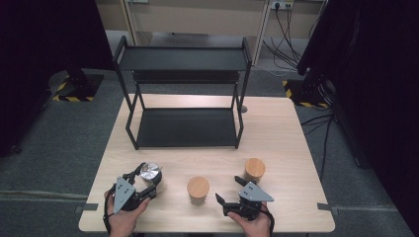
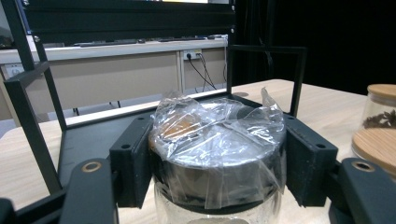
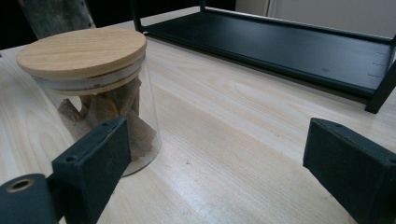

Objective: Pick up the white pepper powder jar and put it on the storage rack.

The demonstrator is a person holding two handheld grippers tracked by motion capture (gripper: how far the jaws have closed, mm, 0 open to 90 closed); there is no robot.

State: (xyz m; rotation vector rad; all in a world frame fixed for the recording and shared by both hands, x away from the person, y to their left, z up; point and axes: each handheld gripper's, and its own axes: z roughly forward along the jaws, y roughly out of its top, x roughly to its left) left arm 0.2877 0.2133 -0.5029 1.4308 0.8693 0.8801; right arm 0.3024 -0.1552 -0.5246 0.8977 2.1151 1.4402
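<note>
Left gripper [image 2: 217,182] clamped on the plastic-wrapped jar [image 2: 217,154]

Glass is fragile and the film's slippery, so we squeeze the dark lid band; right gripper [image 3: 219,172] sits wide open

light wooden table [image 1: 281,133], black two-tier shelf rack [image 1: 185,127], three glass jars [image 1: 198,190] along front edge

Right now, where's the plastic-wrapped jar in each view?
High view: plastic-wrapped jar at front left of the table, in the left hand-held gripper.
Left gripper view: jar at centre, clamped between the jaws.
Right gripper view: not in it.
Shared landmark: black shelf rack.
</note>
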